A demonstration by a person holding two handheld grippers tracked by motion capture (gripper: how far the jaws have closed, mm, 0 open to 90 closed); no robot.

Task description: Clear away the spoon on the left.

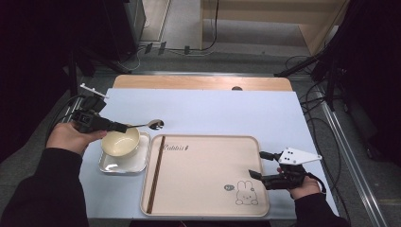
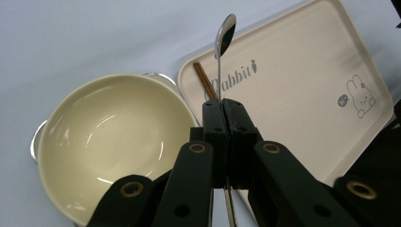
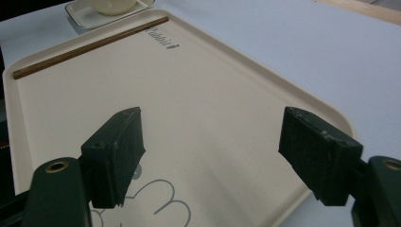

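Observation:
My left gripper (image 1: pixel 124 127) (image 2: pixel 222 105) is shut on the handle of a metal spoon (image 1: pixel 149 125) (image 2: pixel 223 38), held level above the table's left side. The spoon's bowl points right, past a cream bowl (image 1: pixel 120 142) (image 2: pixel 108 137) that sits on a small white dish (image 1: pixel 122 162). A beige rabbit-print tray (image 1: pixel 208 176) (image 2: pixel 302 90) (image 3: pixel 203 109) lies in the middle with brown chopsticks (image 1: pixel 156 173) (image 2: pixel 204 79) (image 3: pixel 90 46) along its left side. My right gripper (image 1: pixel 255 164) (image 3: pixel 210 156) hovers open at the tray's right edge, nothing between its jaws.
A pale blue mat (image 1: pixel 213 111) covers the table, with a wooden edge (image 1: pixel 203 82) at the back. Cables and dark stands lie on the floor beyond and to both sides. The cream bowl (image 3: pixel 112 5) and its dish show far off in the right gripper view.

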